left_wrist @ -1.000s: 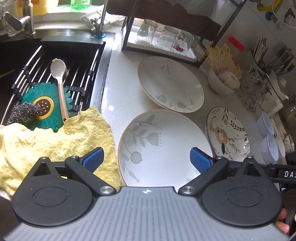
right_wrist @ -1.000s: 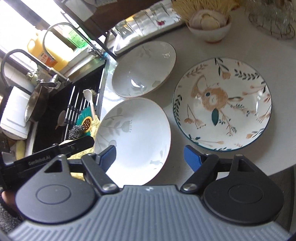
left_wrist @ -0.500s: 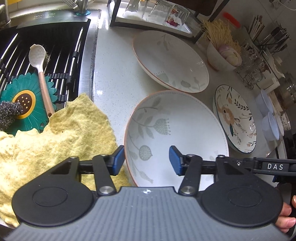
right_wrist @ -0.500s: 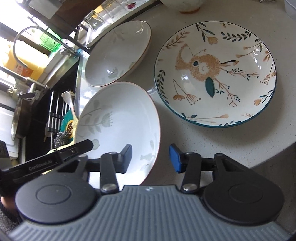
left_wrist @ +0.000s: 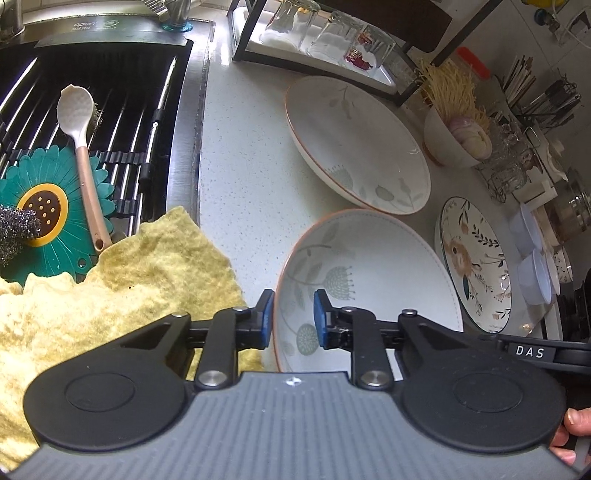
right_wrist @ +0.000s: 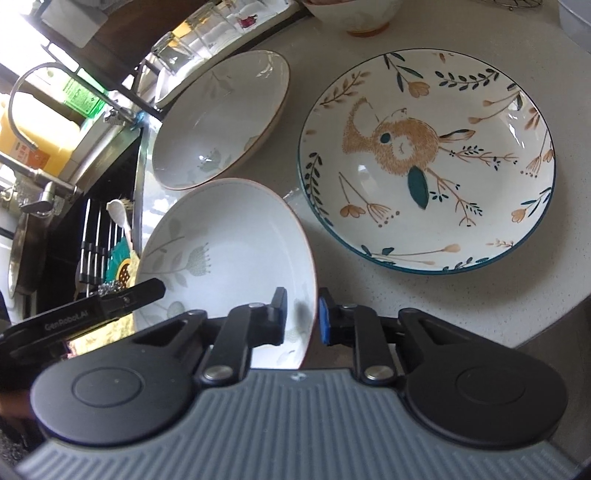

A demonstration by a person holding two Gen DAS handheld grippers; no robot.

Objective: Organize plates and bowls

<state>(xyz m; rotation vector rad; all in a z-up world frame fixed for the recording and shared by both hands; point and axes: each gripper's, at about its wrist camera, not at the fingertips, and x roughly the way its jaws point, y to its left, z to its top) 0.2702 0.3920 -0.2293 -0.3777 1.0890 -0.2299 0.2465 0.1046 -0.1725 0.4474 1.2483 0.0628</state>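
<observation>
Blue pads, black linkage: left gripper [left_wrist: 293, 317], jaws closing, astride the left rim of the near bowl [left_wrist: 369, 280]; one pad outside the wall, one inside, a gap showing on both sides, so no grip yet.

Right gripper [right_wrist: 302, 314]: closed on the same bowl's right rim [right_wrist: 221, 251], the thin edge pinched between its pads. Judged purpose: a hold on opposite rims, so a wide, shallow, slippery dish can be raised level by two hands.

Near bowl: white ceramic, grey-green flower print, orange edge. Lies on the speckled counter [left_wrist: 240, 166], directly under and ahead of both grippers, its right side tilted up in the right wrist view.

Far bowl [left_wrist: 354, 144]: same pattern, just beyond the near one, rims almost touching. Likely the stacking partner.

Plate [right_wrist: 428, 162]: teal-rimmed, animal-and-leaf print, just beside the near bowl on its right.

Cloth [left_wrist: 110, 295]: yellow, just left of the near bowl, draped toward the sink rack [left_wrist: 110, 110], where a brush [left_wrist: 83, 147] and a green flower mat [left_wrist: 55, 210] lie.

Glasses [left_wrist: 325, 33]: upturned on a tray behind the far bowl.
</observation>
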